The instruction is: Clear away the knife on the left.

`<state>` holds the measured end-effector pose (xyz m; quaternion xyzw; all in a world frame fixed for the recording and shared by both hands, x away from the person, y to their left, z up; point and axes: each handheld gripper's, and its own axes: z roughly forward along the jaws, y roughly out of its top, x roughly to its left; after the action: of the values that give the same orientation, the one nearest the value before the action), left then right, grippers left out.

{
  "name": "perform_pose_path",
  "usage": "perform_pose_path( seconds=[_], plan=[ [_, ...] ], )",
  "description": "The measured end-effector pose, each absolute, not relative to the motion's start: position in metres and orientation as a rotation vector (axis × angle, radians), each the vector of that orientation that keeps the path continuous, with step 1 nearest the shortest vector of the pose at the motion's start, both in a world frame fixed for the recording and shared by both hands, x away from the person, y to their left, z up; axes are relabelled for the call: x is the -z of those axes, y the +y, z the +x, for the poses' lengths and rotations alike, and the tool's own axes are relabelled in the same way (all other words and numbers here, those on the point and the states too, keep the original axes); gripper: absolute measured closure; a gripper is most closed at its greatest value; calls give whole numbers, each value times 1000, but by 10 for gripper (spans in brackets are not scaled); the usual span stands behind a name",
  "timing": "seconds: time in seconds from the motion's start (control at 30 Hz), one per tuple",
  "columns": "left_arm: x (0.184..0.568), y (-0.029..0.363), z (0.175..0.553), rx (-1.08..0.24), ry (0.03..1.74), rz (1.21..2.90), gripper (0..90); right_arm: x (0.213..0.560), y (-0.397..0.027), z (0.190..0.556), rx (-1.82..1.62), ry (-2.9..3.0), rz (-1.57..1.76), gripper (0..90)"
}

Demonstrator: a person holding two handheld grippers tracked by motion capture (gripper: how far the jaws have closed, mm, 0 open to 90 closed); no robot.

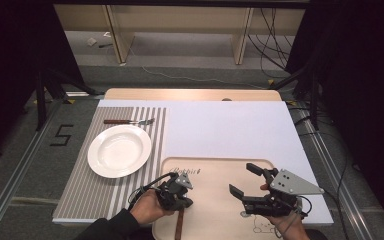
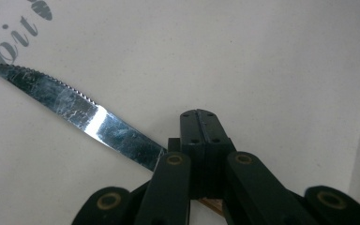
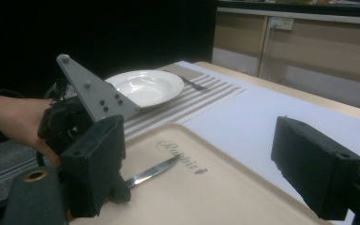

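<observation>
A steak knife lies on the beige tray (image 1: 215,161) marked "Rabbit". Its serrated blade (image 2: 75,105) points toward the lettering, and its brown wooden handle (image 1: 180,226) points toward the tray's near edge. My left gripper (image 1: 180,199) is low over the tray, jaws closed (image 2: 201,127) where blade meets handle. My right gripper (image 1: 244,179) hovers over the tray's right half, wide open with nothing between its jaws (image 3: 201,173). The right gripper view shows the blade (image 3: 152,171) sticking out past the left gripper (image 3: 117,190), which my own left jaw partly hides.
A white deep plate (image 1: 119,150) rests on a grey striped placemat (image 1: 87,190) left of the tray. A fork (image 1: 130,121) with a brown handle lies beyond the plate. The white table top (image 1: 225,127) stretches behind the tray, with a wooden edge at the back.
</observation>
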<state>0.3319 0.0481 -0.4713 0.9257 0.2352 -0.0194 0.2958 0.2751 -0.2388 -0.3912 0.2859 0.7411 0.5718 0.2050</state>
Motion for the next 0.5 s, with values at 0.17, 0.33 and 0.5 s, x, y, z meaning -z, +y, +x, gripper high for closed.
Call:
perform_pose_path(
  seconds=[0.17, 0.33, 0.5],
  plan=[
    [470, 50, 332, 50, 625, 2483, 890, 391, -239, 275, -1594, 2066, 796, 189],
    [470, 50, 328, 98, 612, 2493, 895, 391, -239, 275, -1595, 2065, 796, 190],
    [468, 52, 327, 111, 590, 2535, 896, 391, -239, 275, -1595, 2065, 795, 190]
  ],
)
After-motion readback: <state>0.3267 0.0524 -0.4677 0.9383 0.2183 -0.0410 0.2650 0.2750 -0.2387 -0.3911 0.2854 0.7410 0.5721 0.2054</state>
